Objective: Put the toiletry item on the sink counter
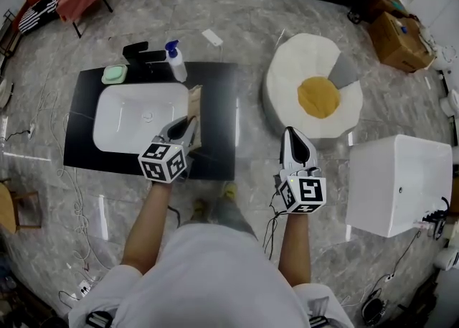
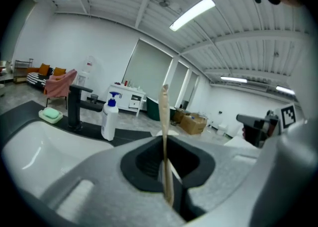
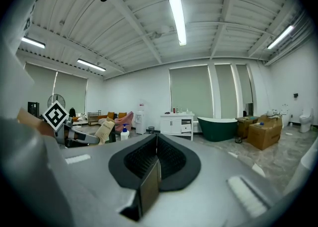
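Note:
A flat tan paper packet [image 1: 195, 106] stands on edge over the right part of the black sink counter [image 1: 219, 122], just right of the white basin [image 1: 129, 115]. My left gripper [image 1: 188, 125] is shut on its lower end. In the left gripper view the packet [image 2: 165, 121] shows edge-on as a thin strip pinched between the jaws. My right gripper [image 1: 297, 138] hangs off the counter over the floor, shut with nothing in it [image 3: 155, 147]. From there the packet [image 3: 104, 130] shows at far left.
At the counter's back stand a white pump bottle with a blue head [image 1: 176, 62], a black faucet [image 1: 143, 54] and a green soap dish [image 1: 114, 74]. A round white and yellow seat [image 1: 314, 93] and a white box [image 1: 398, 183] lie to the right.

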